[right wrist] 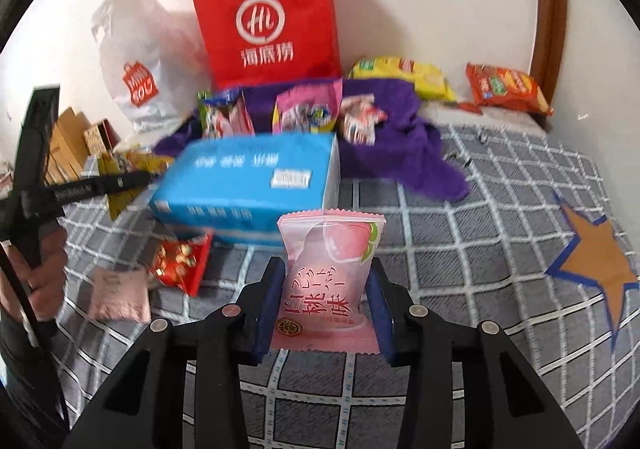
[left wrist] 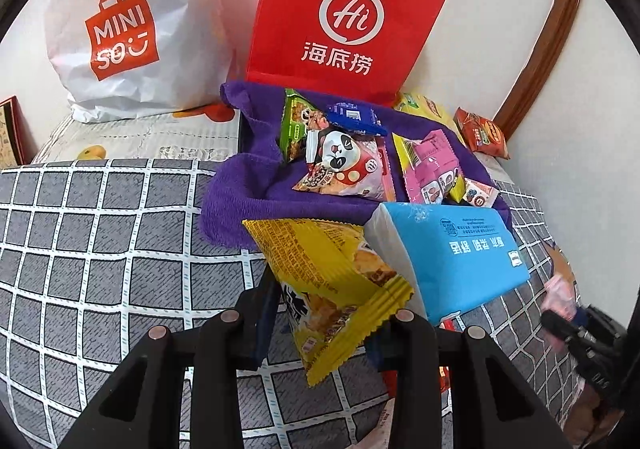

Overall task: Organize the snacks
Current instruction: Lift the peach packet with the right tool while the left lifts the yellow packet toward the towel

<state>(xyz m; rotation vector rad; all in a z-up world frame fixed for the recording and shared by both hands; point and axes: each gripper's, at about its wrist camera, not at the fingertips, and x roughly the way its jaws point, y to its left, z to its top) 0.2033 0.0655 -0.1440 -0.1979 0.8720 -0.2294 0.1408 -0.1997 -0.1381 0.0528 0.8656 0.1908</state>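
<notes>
My left gripper (left wrist: 326,313) is shut on a yellow snack packet (left wrist: 332,285) and holds it above the checked bedspread, next to a blue tissue pack (left wrist: 460,257). Beyond it a purple towel (left wrist: 248,185) carries several snacks, among them a panda packet (left wrist: 344,165) and a pink packet (left wrist: 430,165). My right gripper (right wrist: 326,301) is shut on a pink peach packet (right wrist: 328,277), upright between the pads. The blue tissue pack (right wrist: 248,185) lies just ahead of it, with the purple towel (right wrist: 400,153) and its snacks behind.
A red paper bag (left wrist: 344,17) (right wrist: 268,25) and a white Miniso bag (left wrist: 120,33) (right wrist: 132,69) stand against the wall. A yellow bag (right wrist: 400,73) and an orange bag (right wrist: 504,89) lie at the back right. A red packet (right wrist: 180,261) and a pale pink packet (right wrist: 118,297) lie left.
</notes>
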